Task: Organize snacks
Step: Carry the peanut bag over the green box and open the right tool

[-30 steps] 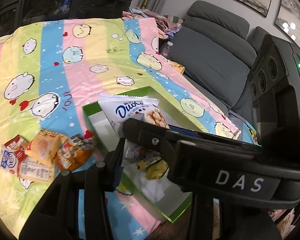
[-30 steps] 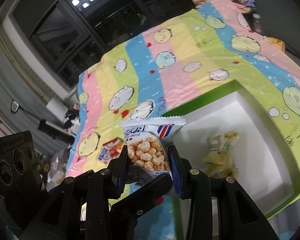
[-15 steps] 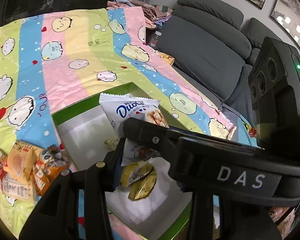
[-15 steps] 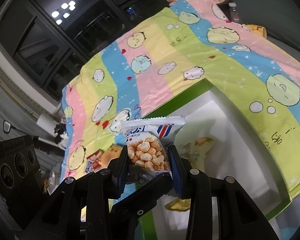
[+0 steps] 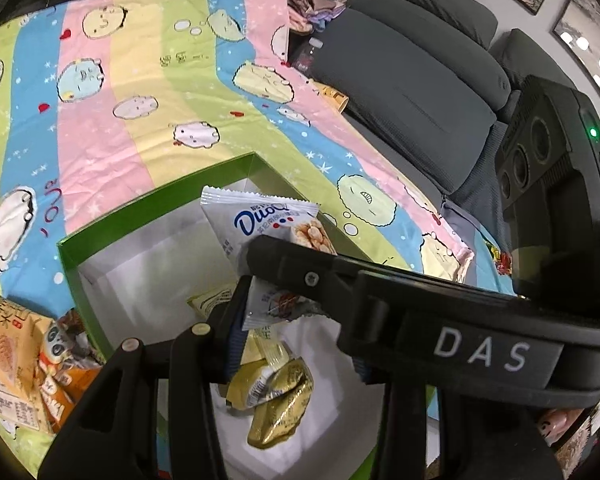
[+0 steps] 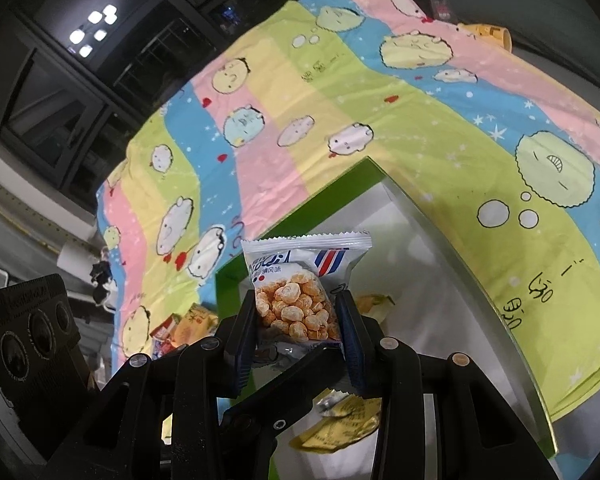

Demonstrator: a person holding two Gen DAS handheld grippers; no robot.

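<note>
box [image 5: 72,264]: green walls all round, top open | box floor: near part taken by gold packets [image 5: 276,396], far white floor bare | left of box: loose snack pile [image 5: 24,364] on blanket [image 5: 112,120] | beyond box: blanket bare | right: grey sofa [image 5: 412,72] hems the blanket edge

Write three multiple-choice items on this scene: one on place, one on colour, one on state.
1. The gold packets lie
A. inside the box
B. on the sofa
C. on the floor

2. The box rim is
A. red
B. green
C. black

3. The right gripper is
A. open and empty
B. out of view
C. shut on the snack bag

Answers: 1 A, they rest on the box's white bottom. 2 B, green edges frame the white inside. 3 C, both pads press the bag's sides.
</note>
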